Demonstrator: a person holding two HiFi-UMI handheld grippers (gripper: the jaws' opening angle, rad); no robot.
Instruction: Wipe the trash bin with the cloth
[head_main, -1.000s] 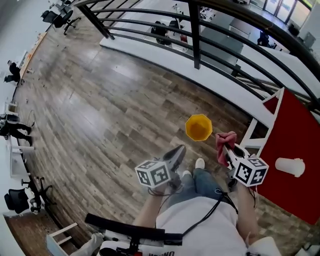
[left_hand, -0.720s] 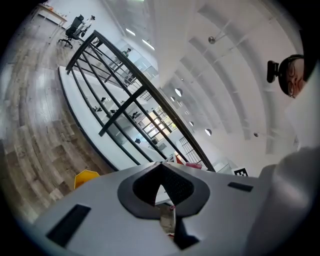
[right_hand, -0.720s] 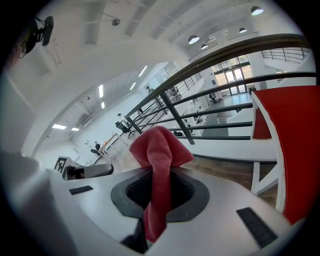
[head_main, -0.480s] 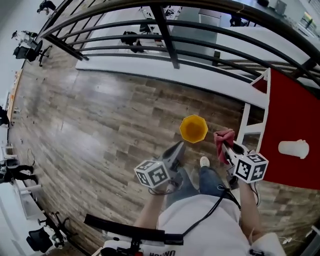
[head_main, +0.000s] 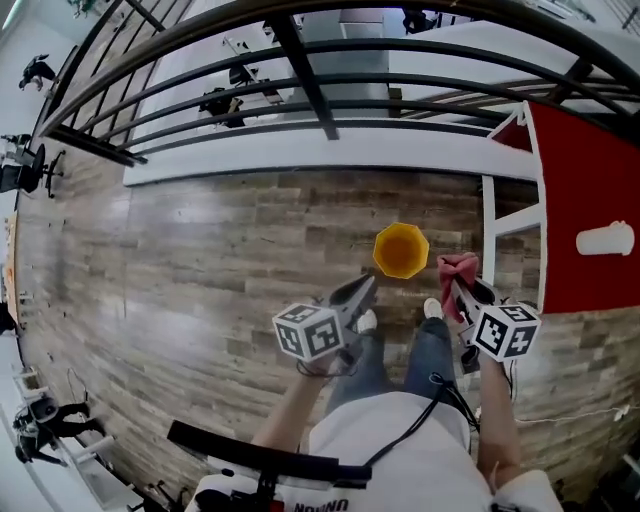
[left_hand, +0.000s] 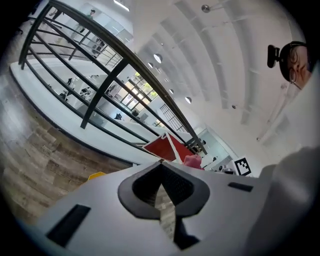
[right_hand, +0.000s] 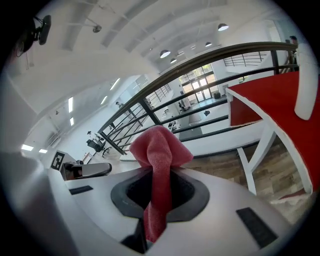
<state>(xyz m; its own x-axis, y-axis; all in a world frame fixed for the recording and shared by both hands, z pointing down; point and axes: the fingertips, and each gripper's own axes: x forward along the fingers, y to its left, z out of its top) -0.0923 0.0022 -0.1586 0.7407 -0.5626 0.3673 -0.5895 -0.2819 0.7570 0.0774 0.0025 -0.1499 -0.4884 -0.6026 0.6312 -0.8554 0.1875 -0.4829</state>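
Note:
A small yellow trash bin (head_main: 400, 250) stands upright on the wood floor, its open mouth facing up; only its edge (left_hand: 96, 175) peeks over the gripper body in the left gripper view. My right gripper (head_main: 457, 290) is shut on a pink-red cloth (head_main: 455, 276), just right of the bin and apart from it. The cloth (right_hand: 157, 165) bunches above the jaws in the right gripper view. My left gripper (head_main: 360, 293) is shut and empty, below-left of the bin, pointing toward it.
A red table (head_main: 585, 200) with white legs stands to the right, a white cup (head_main: 606, 239) on it. A dark railing (head_main: 300, 90) runs across the far side above a white ledge. My legs and shoes (head_main: 432, 309) are just below the bin.
The head view has swung, so railing and table shifted. The bin now lies more directly ahead between both grippers. The left gripper moved nearer the bin; the right still holds the cloth.

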